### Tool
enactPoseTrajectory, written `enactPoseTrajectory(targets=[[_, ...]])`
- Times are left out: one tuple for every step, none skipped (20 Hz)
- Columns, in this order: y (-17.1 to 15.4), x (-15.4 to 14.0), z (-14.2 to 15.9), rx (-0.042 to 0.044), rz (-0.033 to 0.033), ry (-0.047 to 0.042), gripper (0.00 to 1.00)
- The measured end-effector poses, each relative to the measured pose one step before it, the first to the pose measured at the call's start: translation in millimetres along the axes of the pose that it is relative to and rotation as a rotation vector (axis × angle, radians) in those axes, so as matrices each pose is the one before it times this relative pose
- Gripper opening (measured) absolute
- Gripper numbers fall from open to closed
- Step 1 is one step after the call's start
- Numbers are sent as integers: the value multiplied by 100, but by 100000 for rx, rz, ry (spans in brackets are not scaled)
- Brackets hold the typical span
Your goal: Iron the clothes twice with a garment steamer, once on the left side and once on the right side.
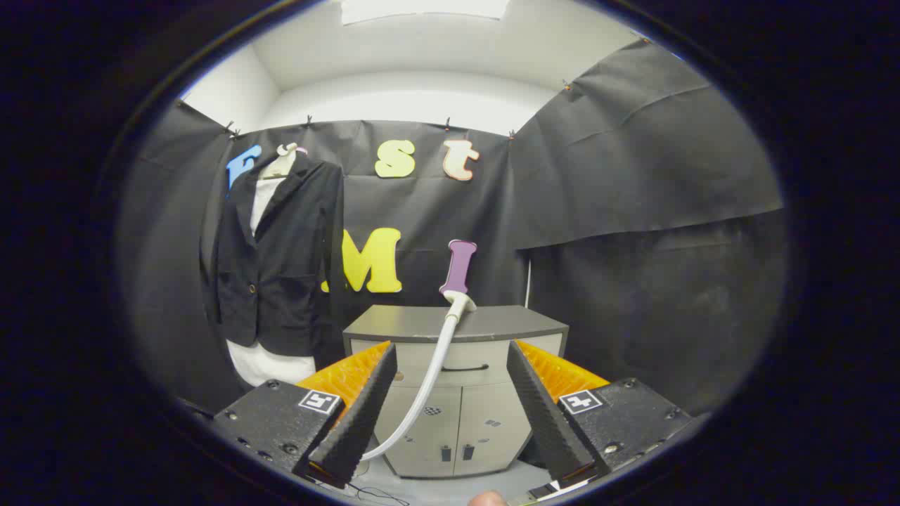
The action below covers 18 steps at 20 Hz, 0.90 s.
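Holding the tool [450,400] spread wide, I have nothing between its fingers; it grips nothing. Between the fingers, ahead of them, runs the white hose [429,383], rising from the floor in front of the cabinet [492,414] to the steamer [458,303], which rests on the cabinet's top. Beyond and off to the left hangs the jacket [278,260] on a hanger, over a white shirt, against the booth wall, well apart from the steamer. My worry: closing on the hose instead of the steamer handle would drag it off the cabinet, and the trailing hose could snag as I swing left toward the jacket.
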State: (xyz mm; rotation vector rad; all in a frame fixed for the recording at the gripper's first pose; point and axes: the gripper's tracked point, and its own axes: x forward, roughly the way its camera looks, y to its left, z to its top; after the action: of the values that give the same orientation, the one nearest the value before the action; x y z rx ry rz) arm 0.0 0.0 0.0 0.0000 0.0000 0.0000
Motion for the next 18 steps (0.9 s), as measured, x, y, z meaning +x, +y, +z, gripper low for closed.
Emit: enactPoseTrajectory(targets=[[-539, -68, 245, -430, 267, -983, 98], [-656, -135, -33, -547, -535, -175, 98], [-575, -145, -230, -154, -348, 83, 98], [-441, -168, -126, 118, 89, 281, 98], [-389, -171, -131, -9, 402, 460, 98], [-428, -12, -34, -282, 327, 419, 98], [-462, 51, 120, -296, 44, 137, 98], [-293, 83, 204, -45, 22, -98, 98], [-273, 99, 41, 167, 271, 133, 98], [-281, 102, -3, 566, 187, -127, 98], [-201, 130, 196, 578, 235, -203, 98], [-124, 166, 121, 508, 234, -228, 98], [-100, 169, 116, 170, 43, 2, 98], [-74, 163, -15, 265, -36, 82, 98], [1, 205, 38, 327, -115, 84, 98], [-64, 246, 1, 214, -337, 560, 98], [-55, 237, -18, 261, -483, 343, 98], [87, 223, 67, 229, -452, 233, 98]])
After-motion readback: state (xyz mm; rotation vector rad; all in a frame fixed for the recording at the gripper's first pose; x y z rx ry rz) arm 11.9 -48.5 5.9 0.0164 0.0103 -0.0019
